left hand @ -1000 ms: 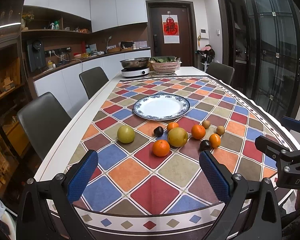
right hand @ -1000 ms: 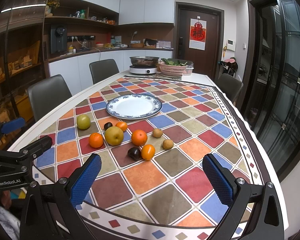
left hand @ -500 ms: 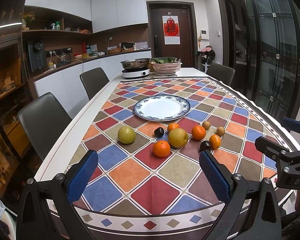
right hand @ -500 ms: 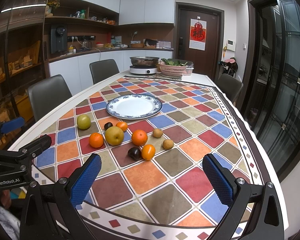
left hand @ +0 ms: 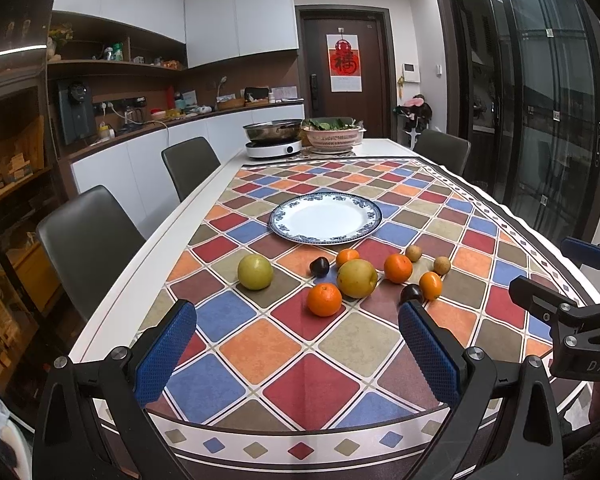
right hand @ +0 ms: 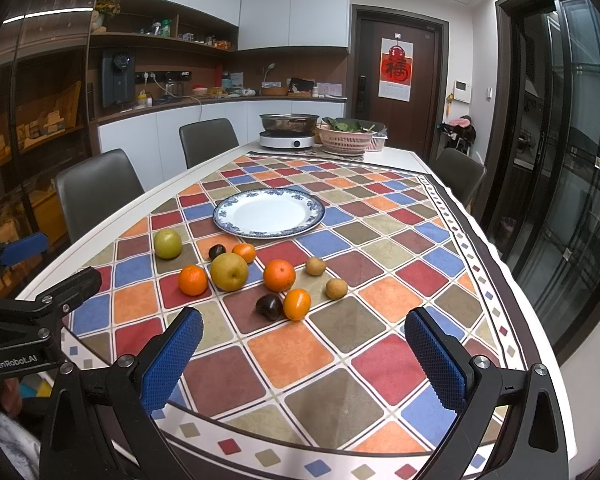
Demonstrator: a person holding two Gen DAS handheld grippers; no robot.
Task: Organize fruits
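Fruit cluster: loose on the checked tablecloth point(left hand: 260, 344), on the near side of the plate, none on it.
Plate point(left hand: 325, 218): blue-rimmed, white centre, bare, lying flat beyond the fruit.
Green apple point(left hand: 255, 272): stands apart at the left of the group.
Yellow pear point(left hand: 357, 278): centre of the group, a small orange point(left hand: 347, 257) just behind it and a dark plum point(left hand: 319, 267) beside that.
Near orange point(left hand: 324, 299): just in front of the pear, left of it.
Right-hand fruit: an orange point(right hand: 279, 275), a second plum point(right hand: 269, 306) touching a small oval orange point(right hand: 297, 304), two brown kiwis point(right hand: 315, 266) point(right hand: 336, 288) farther right.
Left gripper point(left hand: 296, 354): blue-padded fingers spread wide, nothing between them, low over the near table edge.
Right gripper point(right hand: 302, 358): likewise spread wide and empty, short of the fruit.
Obstructions: bare cloth lies between both grippers and the fruit.
Far end of table: a metal pan on an induction cooker point(right hand: 287, 141), a pink basket of greens point(right hand: 350, 136) beside it.
Surroundings: grey chairs point(left hand: 88, 236) along the left side, white cabinets point(right hand: 204, 128) behind, dark door point(right hand: 396, 80) with a red hanging.
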